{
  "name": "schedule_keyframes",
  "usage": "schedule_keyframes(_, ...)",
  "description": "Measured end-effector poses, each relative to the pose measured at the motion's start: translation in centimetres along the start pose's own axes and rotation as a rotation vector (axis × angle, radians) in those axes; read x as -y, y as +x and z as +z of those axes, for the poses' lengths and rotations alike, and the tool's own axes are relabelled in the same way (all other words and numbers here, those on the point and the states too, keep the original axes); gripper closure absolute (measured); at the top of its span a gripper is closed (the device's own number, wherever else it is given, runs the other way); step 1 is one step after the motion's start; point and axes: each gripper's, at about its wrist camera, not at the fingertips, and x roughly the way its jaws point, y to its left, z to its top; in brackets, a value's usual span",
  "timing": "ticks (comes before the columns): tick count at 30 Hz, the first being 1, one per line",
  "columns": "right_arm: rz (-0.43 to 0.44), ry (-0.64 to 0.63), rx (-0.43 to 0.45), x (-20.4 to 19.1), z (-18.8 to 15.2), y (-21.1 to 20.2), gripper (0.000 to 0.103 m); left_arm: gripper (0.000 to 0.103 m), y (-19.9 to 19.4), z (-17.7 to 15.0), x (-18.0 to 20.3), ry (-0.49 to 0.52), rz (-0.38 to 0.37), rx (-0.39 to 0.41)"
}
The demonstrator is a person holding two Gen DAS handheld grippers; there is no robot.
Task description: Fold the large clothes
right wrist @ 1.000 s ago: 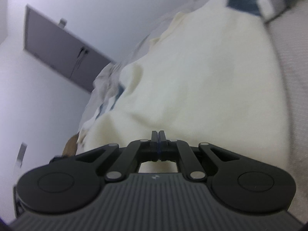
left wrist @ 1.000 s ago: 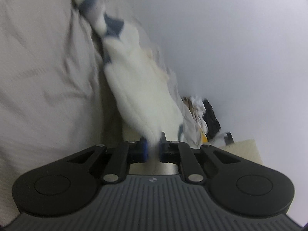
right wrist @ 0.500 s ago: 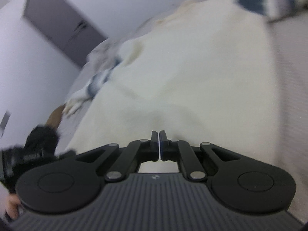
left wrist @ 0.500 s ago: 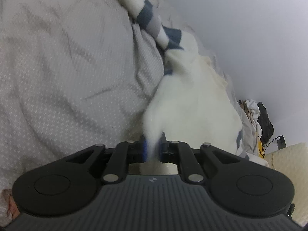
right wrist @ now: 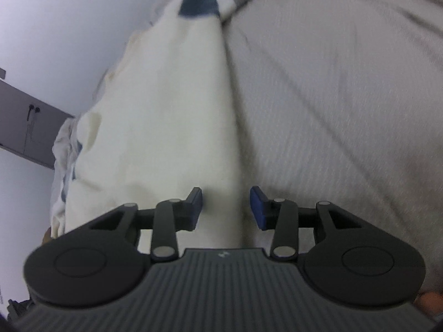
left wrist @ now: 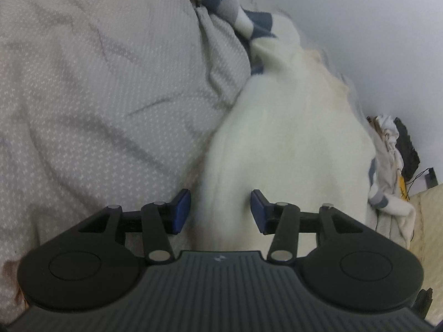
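A: In the left wrist view, what differs for us from a second ago?
B: Our left tool was clenched on the cream sweater; now its jaws are opening. The fleece still runs between the blue pads, yet they no longer press it. The sweater lies on the grey bedspread, its blue-and-grey striped sleeve at the sweater's far end.
A: And the right wrist view?
B: Our right tool was shut tight before; its jaws are opening too, released. The cream sweater's edge and the grey bedspread show between the pads, touching neither.
A: Any containers?
B: We see none. Only a pile of clothes beyond the sweater, by the wall.
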Motion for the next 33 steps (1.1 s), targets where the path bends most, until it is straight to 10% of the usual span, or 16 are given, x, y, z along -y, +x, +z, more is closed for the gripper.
schedule_keyframes(14,0.202,-0.003,-0.249,-1.2,-4.7,-0.1,0.070,0.054,-0.7,-2.1,-0.1,-0.014,-0.001,-0.044)
schedule_keyframes(18,0.168,-0.085,-0.178,-2.2,-3.7,-2.6,0.091,0.091,-1.8,-2.1,-0.1,-0.025,-0.042,-0.056)
schedule_keyframes(25,0.145,-0.399,-0.027,-6.4,-1.4,-10.5,0.094,0.094,-7.7,-2.2,2.5,0.013,-0.192,-0.015)
schedule_keyframes(33,0.038,-0.586,-0.051,-7.3,-0.3,-12.9,0.095,0.095,-10.3,-3.1,4.1,0.150,-0.093,-0.064)
